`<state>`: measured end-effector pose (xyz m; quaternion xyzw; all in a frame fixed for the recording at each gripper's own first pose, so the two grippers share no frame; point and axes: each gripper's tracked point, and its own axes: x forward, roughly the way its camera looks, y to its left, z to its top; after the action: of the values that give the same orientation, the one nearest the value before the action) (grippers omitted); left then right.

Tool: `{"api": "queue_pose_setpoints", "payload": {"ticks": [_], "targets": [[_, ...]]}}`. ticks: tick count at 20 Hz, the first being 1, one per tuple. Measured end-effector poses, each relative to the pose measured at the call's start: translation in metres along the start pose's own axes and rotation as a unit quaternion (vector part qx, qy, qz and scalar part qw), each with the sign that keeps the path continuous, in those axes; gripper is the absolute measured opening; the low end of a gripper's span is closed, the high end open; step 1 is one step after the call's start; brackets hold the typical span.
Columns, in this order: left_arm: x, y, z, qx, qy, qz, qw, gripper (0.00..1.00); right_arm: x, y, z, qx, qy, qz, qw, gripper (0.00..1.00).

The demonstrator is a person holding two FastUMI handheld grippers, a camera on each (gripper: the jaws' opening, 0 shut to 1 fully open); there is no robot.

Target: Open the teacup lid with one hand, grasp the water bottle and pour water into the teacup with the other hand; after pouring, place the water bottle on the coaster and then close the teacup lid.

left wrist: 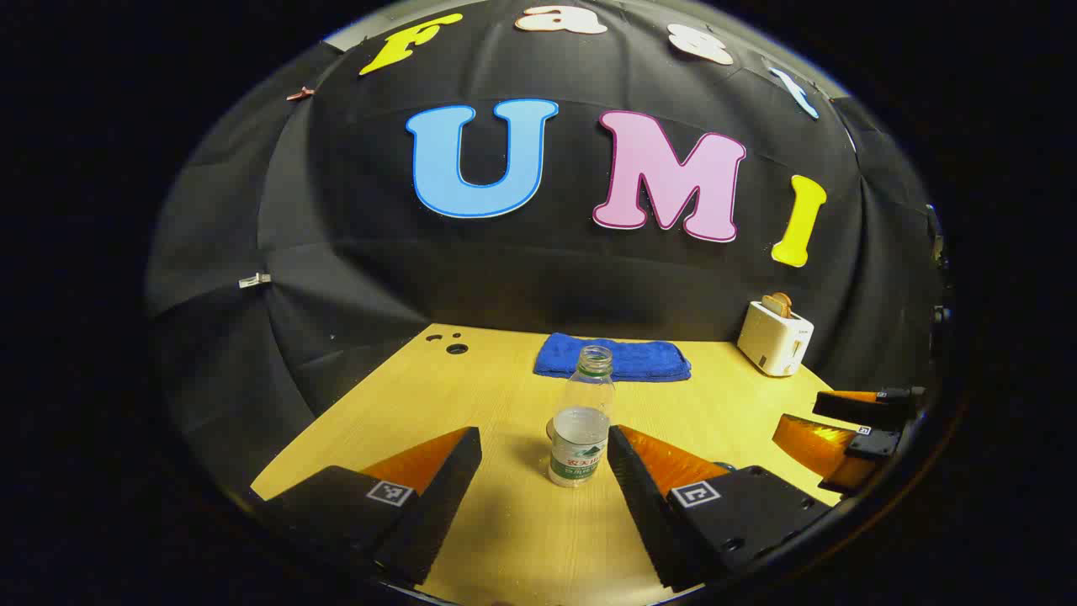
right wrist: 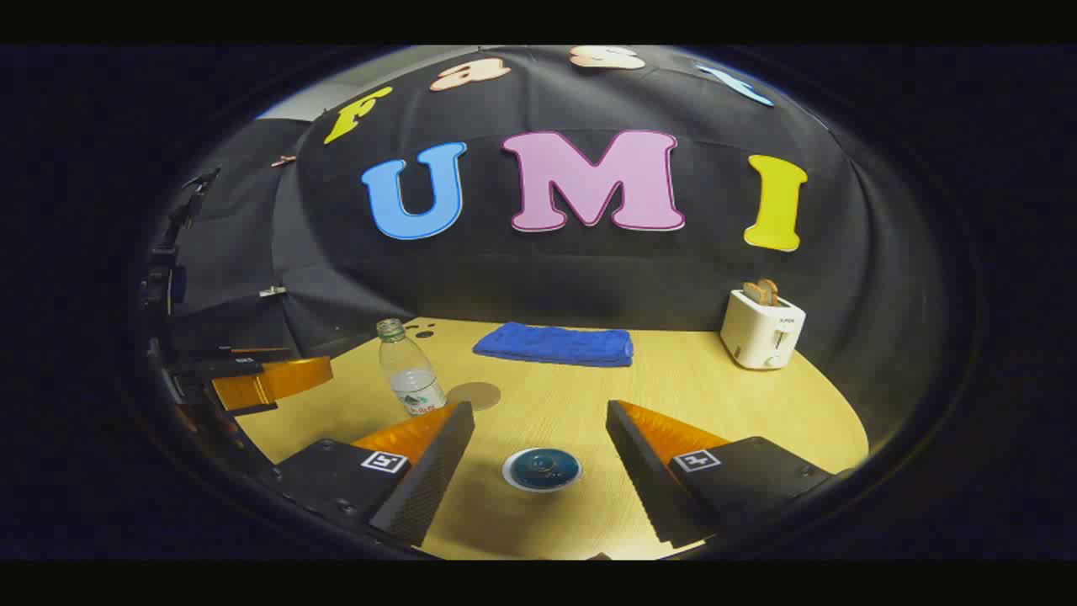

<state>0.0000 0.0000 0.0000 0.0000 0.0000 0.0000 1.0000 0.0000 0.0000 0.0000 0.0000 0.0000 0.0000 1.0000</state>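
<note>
Both grippers poised low over the worktop (left wrist: 505,539), jaws spread wide and holding nothing.

Left gripper view: the left gripper (left wrist: 544,484) points level at the upright, uncapped water bottle (left wrist: 582,421), which stands between its fingertips, untouched. Right gripper view: the right gripper (right wrist: 539,463) frames the lidded teacup (right wrist: 542,469) on the worktop, apart from both fingers; the bottle stands further left beside the round coaster (right wrist: 474,395). A blue towel (right wrist: 555,344) and toaster (right wrist: 762,328) sit at the back.
</note>
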Motion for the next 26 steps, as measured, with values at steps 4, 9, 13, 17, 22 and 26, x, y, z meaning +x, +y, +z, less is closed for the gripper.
{"api": "queue_pose_setpoints", "payload": {"ticks": [4, 9, 13, 17, 22, 26], "targets": [[-0.009, -0.001, 0.001, 0.002, 0.011, 0.003, 1.0, 0.99, -0.002, 0.002, 0.004, 0.0, -0.004, 0.006, 1.0, 0.98], [-0.029, -0.005, 0.014, 0.001, 0.001, 0.011, 1.0, 0.95, -0.014, 0.008, -0.007, -0.001, 0.021, 0.021, 1.0, 0.98], [-0.05, 0.002, 0.01, -0.002, -0.001, 0.028, 1.0, 0.95, -0.025, 0.01, -0.012, -0.019, 0.029, 0.032, 0.999, 0.98], [-0.067, 0.009, 0.008, -0.004, -0.002, 0.041, 0.999, 0.95, -0.029, 0.015, -0.014, -0.007, 0.037, 0.035, 0.999, 0.98], [-0.073, 0.01, 0.01, 0.002, -0.011, 0.044, 0.999, 0.95, -0.029, 0.016, -0.004, -0.018, 0.02, 0.042, 0.999, 0.98], [-0.057, 0.008, 0.006, 0.016, -0.02, 0.032, 0.999, 0.95, -0.019, 0.015, -0.005, -0.022, 0.009, 0.037, 0.999, 0.98]]}}
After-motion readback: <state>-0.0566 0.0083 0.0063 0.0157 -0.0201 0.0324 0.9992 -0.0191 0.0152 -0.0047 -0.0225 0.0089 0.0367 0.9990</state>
